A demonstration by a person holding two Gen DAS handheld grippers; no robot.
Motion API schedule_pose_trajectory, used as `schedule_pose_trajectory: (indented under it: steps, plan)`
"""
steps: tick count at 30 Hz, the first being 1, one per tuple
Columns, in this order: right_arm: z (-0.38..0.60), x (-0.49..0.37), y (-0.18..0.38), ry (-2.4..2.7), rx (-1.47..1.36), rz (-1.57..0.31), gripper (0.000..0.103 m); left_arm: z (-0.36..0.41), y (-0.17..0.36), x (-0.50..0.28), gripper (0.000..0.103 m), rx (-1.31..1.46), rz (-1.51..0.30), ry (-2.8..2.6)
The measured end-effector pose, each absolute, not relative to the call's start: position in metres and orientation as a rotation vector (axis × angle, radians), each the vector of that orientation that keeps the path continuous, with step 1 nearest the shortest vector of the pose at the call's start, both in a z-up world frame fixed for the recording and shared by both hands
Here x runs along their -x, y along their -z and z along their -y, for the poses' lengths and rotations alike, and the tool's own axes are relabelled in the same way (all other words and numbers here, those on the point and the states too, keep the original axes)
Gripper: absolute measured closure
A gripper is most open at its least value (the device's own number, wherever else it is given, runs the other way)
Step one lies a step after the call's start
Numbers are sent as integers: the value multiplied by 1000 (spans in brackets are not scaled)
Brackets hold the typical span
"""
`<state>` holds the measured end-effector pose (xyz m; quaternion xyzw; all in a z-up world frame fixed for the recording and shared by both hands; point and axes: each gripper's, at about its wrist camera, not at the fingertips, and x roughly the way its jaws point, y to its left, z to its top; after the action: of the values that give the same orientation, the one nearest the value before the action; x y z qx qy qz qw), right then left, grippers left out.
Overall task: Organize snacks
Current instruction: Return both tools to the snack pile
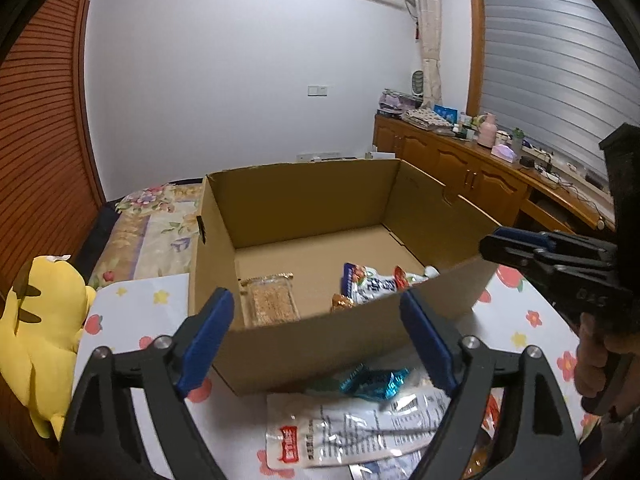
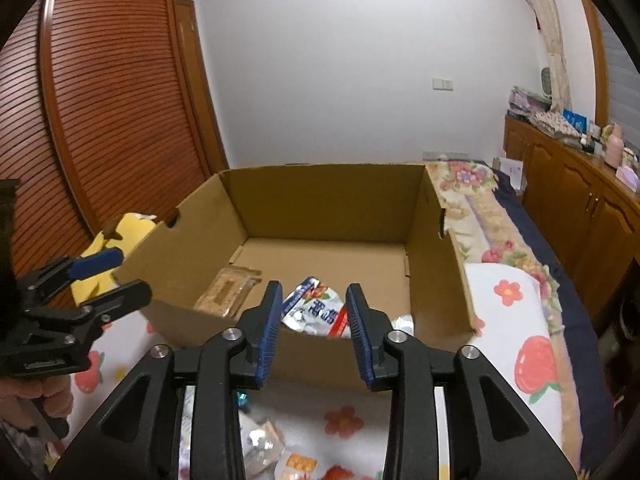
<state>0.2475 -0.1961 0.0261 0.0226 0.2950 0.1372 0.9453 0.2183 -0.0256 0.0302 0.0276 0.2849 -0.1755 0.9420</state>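
While both hand-held grippers gape empty (left (image 1: 316, 340), right (image 2: 314, 334)), only left view shows teal packet (image 1: 374, 384).

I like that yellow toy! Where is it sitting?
The yellow plush toy sits at the far left of the left wrist view, beside the cardboard box on its left, in front of the brown slatted door.

Matt cardboard box (image 1: 320, 344), glossy foil snack packet (image 2: 316, 312), plush toy (image 1: 40, 320)
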Motion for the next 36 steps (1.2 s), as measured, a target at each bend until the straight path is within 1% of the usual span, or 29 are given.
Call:
schedule_pose_trajectory:
  steps: [2,4,5,11,16,20,24,29,36]
  plan:
    - [198,-235,-27,-288,-42,-589,63,28,-28,-211,11,-67,-583,364]
    - [201,-219,-27,-296,-32,-582,60,30,-24,-204,9,-74,-591,370]
    - [200,-215,-26,-298,-31,-582,58,31,-23,-201,9,-77,-594,372]
    - [203,-183,-6,-310,-22,-619,49,33,-11,-186,8,-94,-628,368]
    - [203,-167,20,-307,-14,-678,47,34,2,-176,7,-76,-662,390]
    - [203,-159,41,-309,-5,-729,47,40,13,-165,3,-87,-677,391]
    - [205,-154,58,-304,-4,-774,46,44,21,-153,2,-111,-671,393]
    - [203,-152,67,-316,-21,-802,39,49,29,-140,2,-133,-668,416]
    - [194,-150,75,-315,-10,-838,39,50,43,-133,2,-120,-701,439]
